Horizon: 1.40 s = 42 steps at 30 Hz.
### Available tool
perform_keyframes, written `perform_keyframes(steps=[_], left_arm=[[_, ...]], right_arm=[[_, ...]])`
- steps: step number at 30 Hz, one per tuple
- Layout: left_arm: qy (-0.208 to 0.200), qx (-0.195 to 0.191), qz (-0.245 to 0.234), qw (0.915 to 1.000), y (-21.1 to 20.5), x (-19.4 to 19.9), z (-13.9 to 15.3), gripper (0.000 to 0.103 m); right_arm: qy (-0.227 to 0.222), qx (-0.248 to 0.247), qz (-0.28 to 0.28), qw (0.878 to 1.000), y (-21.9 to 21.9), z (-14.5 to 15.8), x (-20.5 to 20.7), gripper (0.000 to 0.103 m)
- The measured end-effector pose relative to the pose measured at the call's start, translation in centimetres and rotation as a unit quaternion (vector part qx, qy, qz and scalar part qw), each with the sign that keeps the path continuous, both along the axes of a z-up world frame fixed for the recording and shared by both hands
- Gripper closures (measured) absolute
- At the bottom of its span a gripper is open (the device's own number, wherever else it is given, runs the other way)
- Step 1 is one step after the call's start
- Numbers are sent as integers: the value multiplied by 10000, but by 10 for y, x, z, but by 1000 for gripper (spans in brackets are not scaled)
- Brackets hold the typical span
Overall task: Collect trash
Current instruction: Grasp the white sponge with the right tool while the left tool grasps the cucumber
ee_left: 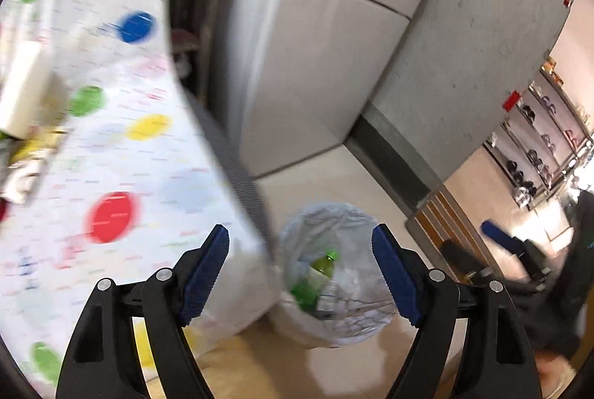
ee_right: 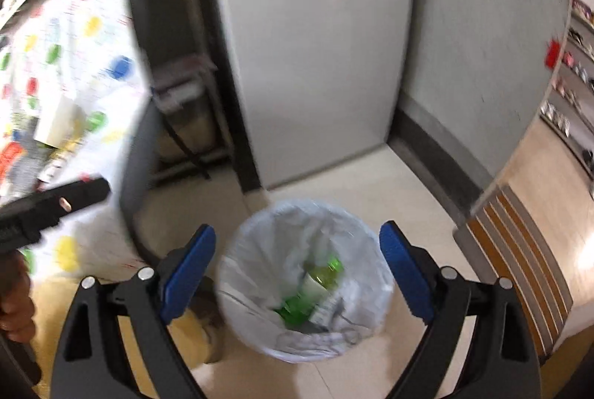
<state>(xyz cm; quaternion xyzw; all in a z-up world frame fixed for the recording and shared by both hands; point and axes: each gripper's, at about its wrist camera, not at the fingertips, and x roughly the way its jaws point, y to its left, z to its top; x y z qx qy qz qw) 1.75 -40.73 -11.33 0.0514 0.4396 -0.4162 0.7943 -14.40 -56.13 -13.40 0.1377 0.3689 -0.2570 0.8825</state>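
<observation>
Trash still waits on the table (ee_left: 122, 153), over on its left edge: a white bottle (ee_left: 24, 90) and crumpled wrappers (ee_left: 26, 153) on the spotted cloth, all motion-blurred. Your left gripper (ee_left: 300, 245) hangs spread wide and empty, straddling the table's right edge and the bin (ee_left: 334, 324) on the floor below. Swing it back over the cloth, come down square on one piece, and close before lifting. Moving right, the bin has a clear liner, with a green bottle (ee_right: 315, 291) lying inside. Your right gripper (ee_right: 297, 243) hovers directly above the bin's mouth, fully parted, holding nothing. Keep drops centred over that rim.
</observation>
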Motion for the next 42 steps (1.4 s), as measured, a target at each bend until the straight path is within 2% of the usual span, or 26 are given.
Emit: perform_keyframes(steps=[5, 10, 17, 20, 22, 26, 27, 32, 33, 35, 40, 42], left_arm=[[-310, 23, 597, 9977, 79, 15, 28, 24], [-429, 284, 1460, 9879, 161, 39, 36, 24], [-549, 907, 2558, 9609, 265, 78, 19, 24], [-564, 1061, 2887, 9498, 299, 90, 16, 24], [-535, 1131, 3079, 9431, 320, 100, 15, 24], [-426, 1090, 3309, 9364, 347, 123, 18, 24], [-403, 1079, 3328, 9359, 350, 126, 19, 24], [-422, 1106, 3301, 9365, 356, 140, 23, 24], [-437, 1107, 3296, 9366, 357, 142, 23, 24], [-442, 1084, 3300, 9367, 357, 147, 25, 24], [-441, 1059, 3312, 9366, 362, 158, 24, 24], [-441, 1055, 3283, 9376, 362, 160, 25, 24]], right_arm=[[-413, -148, 749, 9962, 61, 38, 35, 15], [-461, -144, 1411, 9888, 116, 44, 90, 15], [-213, -63, 2156, 9762, 191, 38, 170, 15], [-141, -73, 2335, 9722, 216, 35, 197, 15], [-141, -52, 2410, 9704, 229, 34, 211, 19], [-99, 126, 2493, 9683, 248, 31, 248, 45], [-92, 147, 2492, 9683, 251, 30, 255, 48], [-44, 140, 2448, 9695, 260, 29, 300, 46], [-45, 117, 2383, 9711, 260, 29, 310, 38], [-76, 119, 2201, 9754, 257, 29, 330, 30], [22, 440, 1933, 9802, 245, 20, 372, 31], [105, 703, 1882, 9796, 242, 14, 385, 36]])
